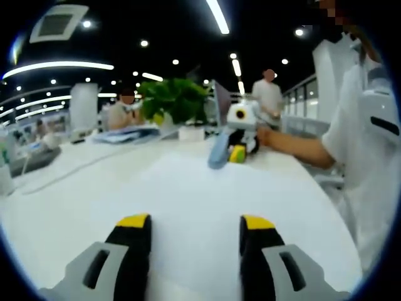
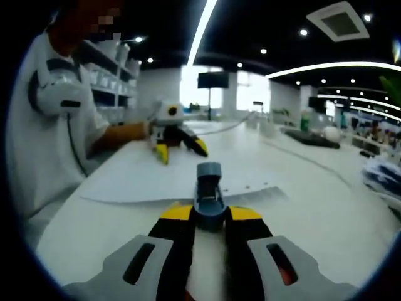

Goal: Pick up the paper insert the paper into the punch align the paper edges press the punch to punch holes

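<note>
The paper point(image 2: 169, 175) lies flat on the white bench point(image 2: 301, 207), one edge tucked into the blue-grey punch point(image 2: 208, 194), and a row of small holes shows in the sheet just right of the punch. In the right gripper view the punch stands upright between the yellow-tipped jaws of the right tool point(image 2: 209, 216), which touch its base on both sides, pressed together on it. In the same view the left tool point(image 2: 182, 147) sits at the far end of the paper, its jaws spread and tips angled down to the sheet, held by a person in a white shirt point(image 2: 44, 144). In the left gripper view the left tool point(image 1: 195, 221) has its jaws wide apart over the paper point(image 1: 188, 188), gripping nothing, while the right tool point(image 1: 238, 150) holds the punch point(image 1: 219, 150) at the sheet's far edge. Behind it on the bench point(image 1: 75, 163) stands a green potted plant point(image 1: 175, 100), and other people are in the background.
</note>
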`<state>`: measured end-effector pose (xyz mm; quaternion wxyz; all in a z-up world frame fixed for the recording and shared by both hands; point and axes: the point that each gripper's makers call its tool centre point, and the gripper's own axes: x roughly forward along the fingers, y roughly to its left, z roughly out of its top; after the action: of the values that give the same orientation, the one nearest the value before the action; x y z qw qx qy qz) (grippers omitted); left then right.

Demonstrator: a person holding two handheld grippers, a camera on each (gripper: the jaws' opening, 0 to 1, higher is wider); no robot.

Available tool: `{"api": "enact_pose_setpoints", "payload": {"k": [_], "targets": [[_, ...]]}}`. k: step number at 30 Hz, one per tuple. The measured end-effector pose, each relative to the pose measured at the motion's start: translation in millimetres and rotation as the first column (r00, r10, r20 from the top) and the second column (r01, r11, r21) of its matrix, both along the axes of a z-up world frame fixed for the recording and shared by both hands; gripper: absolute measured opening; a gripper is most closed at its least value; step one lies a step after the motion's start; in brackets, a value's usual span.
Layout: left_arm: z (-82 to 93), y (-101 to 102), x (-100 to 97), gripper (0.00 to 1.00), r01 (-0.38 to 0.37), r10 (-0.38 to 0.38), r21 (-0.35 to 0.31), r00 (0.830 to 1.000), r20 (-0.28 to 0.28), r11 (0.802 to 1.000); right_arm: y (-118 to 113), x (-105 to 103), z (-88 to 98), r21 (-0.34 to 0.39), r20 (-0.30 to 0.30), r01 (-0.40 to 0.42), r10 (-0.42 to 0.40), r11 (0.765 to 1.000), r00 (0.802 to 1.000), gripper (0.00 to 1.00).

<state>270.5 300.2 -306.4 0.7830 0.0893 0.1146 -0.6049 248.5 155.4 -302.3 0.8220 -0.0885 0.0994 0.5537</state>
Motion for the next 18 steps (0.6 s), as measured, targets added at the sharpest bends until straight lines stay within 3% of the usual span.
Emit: {"api": "enact_pose_setpoints", "payload": {"k": [18], "targets": [[-0.6,4.6,7.1,0.57,-0.002,0.002,0.000,1.000,0.001,1.000,-1.4,-1.6,-0.4,0.000,-0.001,-0.009,0.009,1.000,1.000,0.22]]}}
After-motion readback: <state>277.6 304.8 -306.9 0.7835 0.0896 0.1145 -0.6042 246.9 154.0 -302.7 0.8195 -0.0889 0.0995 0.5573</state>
